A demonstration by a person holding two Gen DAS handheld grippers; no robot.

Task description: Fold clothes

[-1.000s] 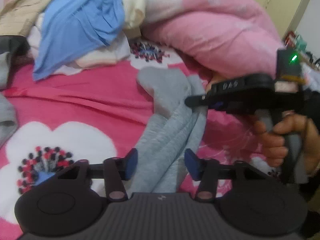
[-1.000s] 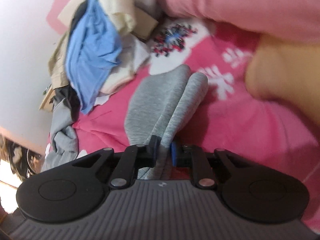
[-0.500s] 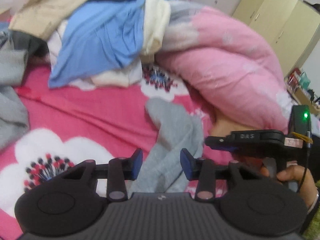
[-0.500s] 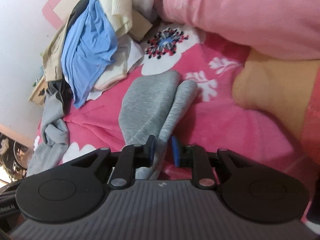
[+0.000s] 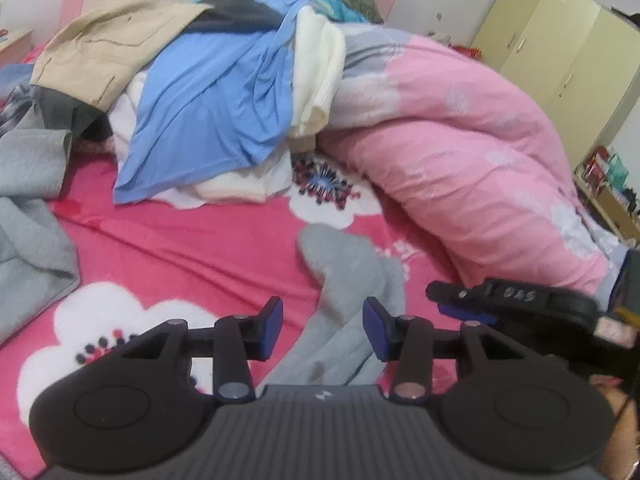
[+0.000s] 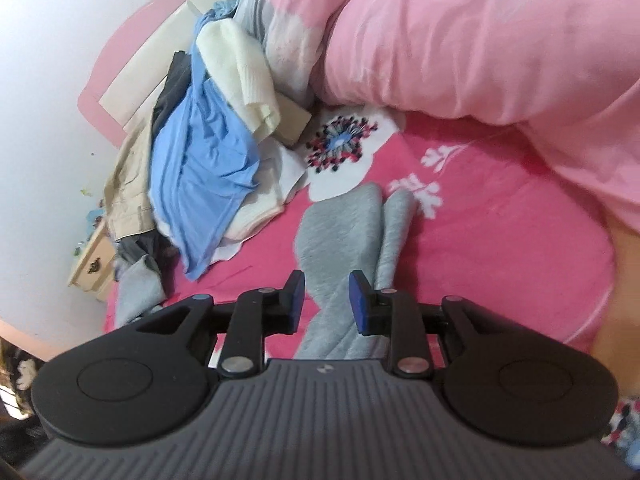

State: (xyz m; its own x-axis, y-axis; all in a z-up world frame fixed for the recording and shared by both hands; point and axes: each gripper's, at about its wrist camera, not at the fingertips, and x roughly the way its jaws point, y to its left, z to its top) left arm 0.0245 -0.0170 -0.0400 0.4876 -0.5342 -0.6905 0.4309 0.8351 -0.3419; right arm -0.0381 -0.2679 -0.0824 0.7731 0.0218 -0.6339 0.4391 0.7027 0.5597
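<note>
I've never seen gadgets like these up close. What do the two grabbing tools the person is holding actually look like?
Both are matt black plastic. The left gripper has a ribbed body, two round discs at its sides, silver pivot pins, and thin arms ending in fingers with blue pads. The right gripper looks the same. Seen from the side, it carries white handwritten lettering and a small label.

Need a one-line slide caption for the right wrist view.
Right gripper, jaws opening, above a long grey garment on the pink floral bedsheet, unsorted clothes pile behind.
</note>
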